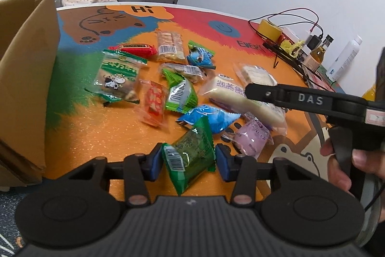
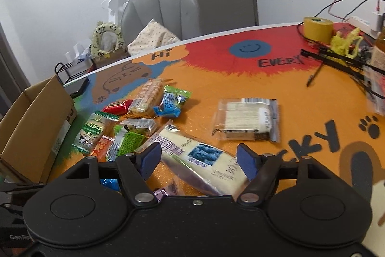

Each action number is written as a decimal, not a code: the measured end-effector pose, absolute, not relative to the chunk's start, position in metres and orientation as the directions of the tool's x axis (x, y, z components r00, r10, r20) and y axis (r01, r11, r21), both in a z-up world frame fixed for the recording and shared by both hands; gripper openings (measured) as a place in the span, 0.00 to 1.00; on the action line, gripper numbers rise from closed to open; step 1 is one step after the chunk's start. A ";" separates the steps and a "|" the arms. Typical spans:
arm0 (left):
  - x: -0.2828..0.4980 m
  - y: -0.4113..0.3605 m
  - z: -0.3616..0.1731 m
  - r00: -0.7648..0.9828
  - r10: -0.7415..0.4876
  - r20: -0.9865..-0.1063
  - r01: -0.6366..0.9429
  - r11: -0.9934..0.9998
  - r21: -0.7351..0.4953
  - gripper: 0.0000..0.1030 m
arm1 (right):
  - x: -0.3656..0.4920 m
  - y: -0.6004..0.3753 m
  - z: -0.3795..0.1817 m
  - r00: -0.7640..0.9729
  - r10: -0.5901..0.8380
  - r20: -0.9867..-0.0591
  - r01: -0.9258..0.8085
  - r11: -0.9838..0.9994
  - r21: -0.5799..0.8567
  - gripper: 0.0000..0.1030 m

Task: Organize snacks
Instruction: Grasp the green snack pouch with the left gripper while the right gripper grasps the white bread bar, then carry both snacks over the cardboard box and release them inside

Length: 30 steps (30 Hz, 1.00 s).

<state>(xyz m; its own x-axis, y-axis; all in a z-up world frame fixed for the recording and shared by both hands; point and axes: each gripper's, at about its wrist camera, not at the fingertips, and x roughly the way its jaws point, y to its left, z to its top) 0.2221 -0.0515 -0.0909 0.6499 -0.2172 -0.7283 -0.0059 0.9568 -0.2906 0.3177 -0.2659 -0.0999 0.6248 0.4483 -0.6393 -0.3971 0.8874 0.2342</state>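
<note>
In your left wrist view, your left gripper (image 1: 189, 161) has its jaws pinching the green snack packet (image 1: 189, 155), right of the cardboard box (image 1: 24, 78). In your right wrist view, your right gripper (image 2: 198, 160) has its jaws spread around the white cake packet (image 2: 195, 155) on the worktop (image 2: 276, 78), right of that box.

I see bare orange table (image 2: 300, 98) right of the snack pile (image 1: 168, 88); cardboard box (image 1: 26, 78) walls off the left, cables (image 2: 336, 57) crowd far right.

The cardboard box (image 1: 26, 78) runs off the left edge. A blue packet (image 2: 109, 183) hides mostly behind the right gripper's (image 2: 197, 158) body.
</note>
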 end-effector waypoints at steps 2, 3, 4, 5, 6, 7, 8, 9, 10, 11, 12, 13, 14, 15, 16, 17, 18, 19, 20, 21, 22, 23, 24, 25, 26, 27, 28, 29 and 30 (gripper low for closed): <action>0.222 -0.049 -0.090 0.653 -0.211 -0.727 -0.013 0.957 -0.290 0.44 | 0.322 -0.264 -0.103 0.617 0.443 -0.650 -0.393 0.889 0.233 0.70; 0.221 -0.048 -0.090 0.654 -0.208 -0.727 -0.016 0.957 -0.288 0.44 | 0.322 -0.261 -0.104 0.622 0.426 -0.658 -0.390 0.896 0.211 0.70; 0.221 -0.047 -0.090 0.656 -0.203 -0.727 -0.020 0.958 -0.286 0.44 | 0.321 -0.260 -0.105 0.618 0.418 -0.666 -0.392 0.898 0.199 0.70; 0.220 -0.045 -0.091 0.658 -0.201 -0.726 -0.022 0.958 -0.285 0.44 | 0.320 -0.258 -0.106 0.610 0.417 -0.674 -0.396 0.897 0.197 0.70; 0.220 -0.044 -0.091 0.657 -0.201 -0.727 -0.024 0.958 -0.286 0.44 | 0.319 -0.257 -0.108 0.597 0.417 -0.686 -0.397 0.896 0.200 0.69; 0.220 -0.043 -0.092 0.654 -0.200 -0.729 -0.027 0.958 -0.287 0.44 | 0.318 -0.257 -0.111 0.584 0.414 -0.699 -0.398 0.896 0.198 0.67; 0.220 -0.042 -0.092 0.652 -0.198 -0.732 -0.030 0.958 -0.285 0.44 | 0.316 -0.257 -0.113 0.582 0.405 -0.706 -0.399 0.898 0.186 0.63; 0.220 -0.042 -0.093 0.652 -0.192 -0.734 -0.032 0.959 -0.280 0.44 | 0.312 -0.257 -0.115 0.585 0.394 -0.709 -0.397 0.901 0.174 0.61; 0.220 -0.042 -0.093 0.652 -0.190 -0.734 -0.032 0.960 -0.277 0.44 | 0.310 -0.259 -0.115 0.587 0.390 -0.709 -0.393 0.903 0.172 0.55; 0.220 -0.042 -0.093 0.652 -0.188 -0.735 -0.031 0.961 -0.274 0.44 | 0.307 -0.261 -0.115 0.594 0.384 -0.707 -0.386 0.907 0.168 0.48; 0.220 -0.042 -0.093 0.653 -0.185 -0.735 -0.031 0.962 -0.270 0.44 | 0.305 -0.264 -0.115 0.598 0.379 -0.706 -0.377 0.910 0.170 0.46; 0.220 -0.042 -0.093 0.653 -0.182 -0.735 -0.031 0.963 -0.267 0.44 | 0.304 -0.267 -0.114 0.597 0.379 -0.707 -0.370 0.912 0.176 0.42; 0.220 -0.043 -0.093 0.654 -0.181 -0.734 -0.031 0.964 -0.265 0.44 | 0.302 -0.270 -0.113 0.595 0.379 -0.709 -0.362 0.914 0.185 0.38; 0.220 -0.043 -0.093 0.656 -0.179 -0.733 -0.031 0.964 -0.263 0.44 | 0.302 -0.272 -0.113 0.594 0.379 -0.710 -0.356 0.915 0.190 0.36; 0.220 -0.043 -0.093 0.658 -0.177 -0.732 -0.032 0.965 -0.262 0.43 | 0.300 -0.275 -0.113 0.593 0.380 -0.710 -0.350 0.916 0.198 0.35; 0.219 -0.043 -0.092 0.660 -0.176 -0.730 -0.032 0.965 -0.262 0.43 | 0.298 -0.277 -0.113 0.593 0.382 -0.709 -0.344 0.916 0.205 0.34; 0.219 -0.043 -0.092 0.662 -0.176 -0.729 -0.032 0.964 -0.262 0.43 | 0.296 -0.281 -0.113 0.595 0.383 -0.707 -0.338 0.917 0.213 0.33; 0.218 -0.043 -0.091 0.664 -0.176 -0.727 -0.032 0.964 -0.263 0.43 | 0.295 -0.283 -0.113 0.595 0.385 -0.705 -0.330 0.917 0.222 0.32; 0.218 -0.042 -0.090 0.666 -0.178 -0.724 -0.031 0.964 -0.266 0.43 | 0.293 -0.287 -0.113 0.596 0.389 -0.702 -0.319 0.917 0.237 0.31; 0.217 -0.042 -0.088 0.669 -0.181 -0.721 -0.030 0.963 -0.269 0.43 | 0.291 -0.289 -0.112 0.597 0.394 -0.699 -0.311 0.917 0.252 0.30; 0.216 -0.042 -0.087 0.672 -0.184 -0.717 -0.026 0.962 -0.271 0.43 | 0.288 -0.291 -0.112 0.599 0.399 -0.695 -0.304 0.915 0.264 0.29; 0.215 -0.042 -0.085 0.676 -0.185 -0.714 -0.023 0.962 -0.270 0.43 | 0.287 -0.293 -0.111 0.600 0.404 -0.691 -0.299 0.914 0.275 0.29; 0.214 -0.042 -0.082 0.680 -0.186 -0.709 -0.018 0.963 -0.270 0.43 | 0.285 -0.294 -0.111 0.601 0.409 -0.687 -0.295 0.912 0.286 0.28; 0.213 -0.042 -0.080 0.683 -0.187 -0.706 -0.014 0.963 -0.269 0.43 | 0.282 -0.295 -0.110 0.603 0.414 -0.682 -0.293 0.910 0.293 0.28; 0.212 -0.042 -0.077 0.688 -0.189 -0.701 -0.010 0.963 -0.270 0.43 | 0.280 -0.296 -0.108 0.607 0.416 -0.678 -0.290 0.909 0.298 0.28; 0.211 -0.042 -0.073 0.694 -0.189 -0.695 -0.006 0.963 -0.268 0.43 | 0.278 -0.297 -0.106 0.609 0.419 -0.673 -0.288 0.908 0.305 0.28; 0.210 -0.042 -0.070 0.699 -0.188 -0.690 -0.003 0.964 -0.266 0.43 | 0.276 -0.298 -0.104 0.612 0.427 -0.665 -0.287 0.904 0.316 0.28; 0.209 -0.042 -0.066 0.706 -0.187 -0.684 -0.001 0.964 -0.265 0.43 | 0.274 -0.298 -0.100 0.616 0.433 -0.658 -0.287 0.902 0.323 0.27; 0.208 -0.041 -0.063 0.710 -0.187 -0.679 0.001 0.964 -0.265 0.43 | 0.271 -0.298 -0.097 0.621 0.435 -0.652 -0.289 0.900 0.325 0.27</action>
